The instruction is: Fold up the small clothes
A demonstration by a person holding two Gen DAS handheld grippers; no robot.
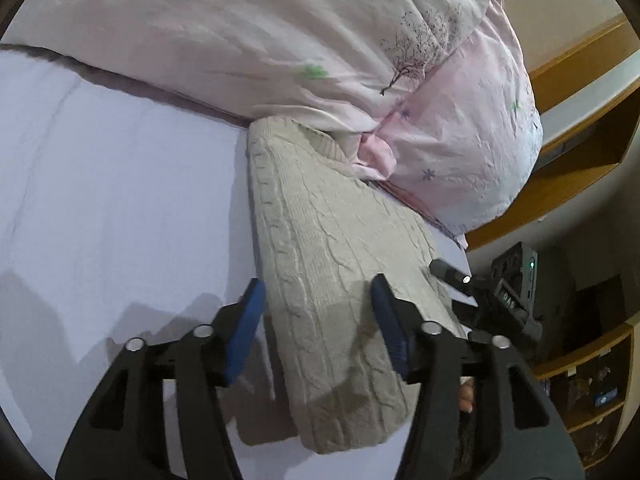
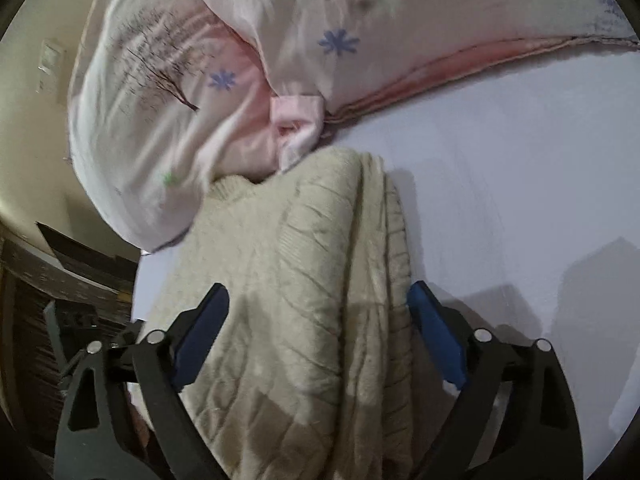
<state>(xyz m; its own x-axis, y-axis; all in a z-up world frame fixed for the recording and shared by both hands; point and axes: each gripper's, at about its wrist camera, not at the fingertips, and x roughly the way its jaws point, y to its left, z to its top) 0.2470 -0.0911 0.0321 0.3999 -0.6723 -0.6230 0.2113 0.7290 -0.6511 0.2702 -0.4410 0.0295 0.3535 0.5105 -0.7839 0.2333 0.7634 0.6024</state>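
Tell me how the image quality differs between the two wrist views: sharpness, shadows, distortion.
Left wrist view: fairly sharp, the cable-knit sweater shows its pattern; the left gripper casts dark shadows on the white sheet. Right wrist view: softer, with the pink duvet print smeared and the knit less crisp, and shadows falling under the right gripper. Both: fisheye bending and a dark circular border.

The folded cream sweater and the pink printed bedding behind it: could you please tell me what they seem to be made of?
The folded cream cable-knit sweater looks like chunky knitted yarn, matte: raised rope-like cables show. The pink printed bedding looks like thin woven fabric, perhaps cotton: smooth, finely creased, printed with trees and flowers.
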